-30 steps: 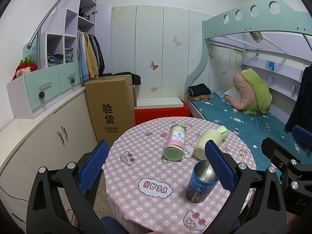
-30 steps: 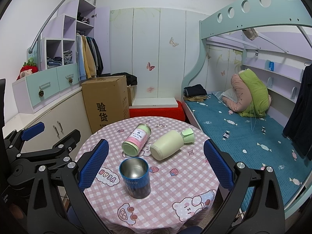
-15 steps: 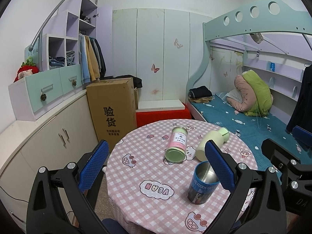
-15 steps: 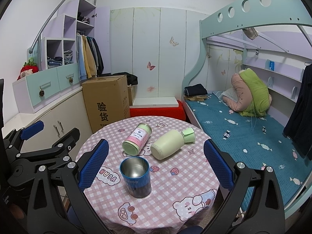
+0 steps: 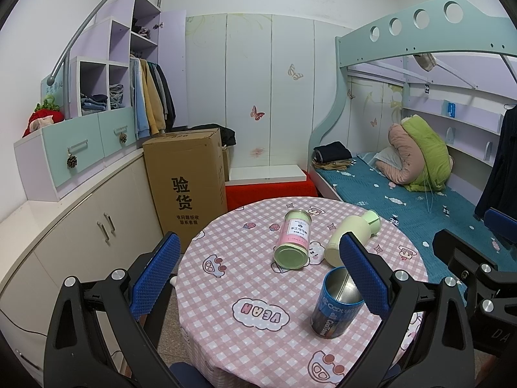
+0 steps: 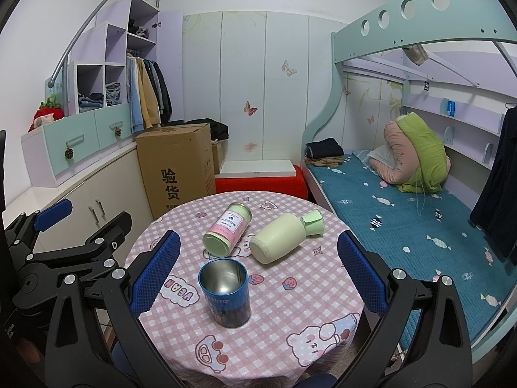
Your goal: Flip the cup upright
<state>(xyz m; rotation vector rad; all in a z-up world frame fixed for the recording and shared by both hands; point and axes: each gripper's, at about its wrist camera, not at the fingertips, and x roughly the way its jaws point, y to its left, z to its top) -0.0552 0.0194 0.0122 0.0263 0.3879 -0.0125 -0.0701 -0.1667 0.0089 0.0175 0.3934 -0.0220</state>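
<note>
A blue metal cup (image 6: 225, 292) stands upright, mouth up, on the round pink checked table (image 6: 310, 297); it also shows in the left wrist view (image 5: 336, 304). A pink-labelled jar (image 6: 228, 233) and a pale green bottle (image 6: 281, 237) lie on their sides behind it. My right gripper (image 6: 255, 274) is open and empty, held back above the near table edge with the cup between its fingers' lines. My left gripper (image 5: 258, 274) is open and empty, to the cup's left.
A cardboard box (image 5: 185, 181) stands beyond the table on the left, beside low cabinets (image 5: 80, 226). A red bench (image 5: 268, 190) sits behind the table. A bunk bed with a teal mattress (image 6: 404, 213) runs along the right.
Both grippers have drawn back slightly from the table. The cup, jar and bottle have not moved.
</note>
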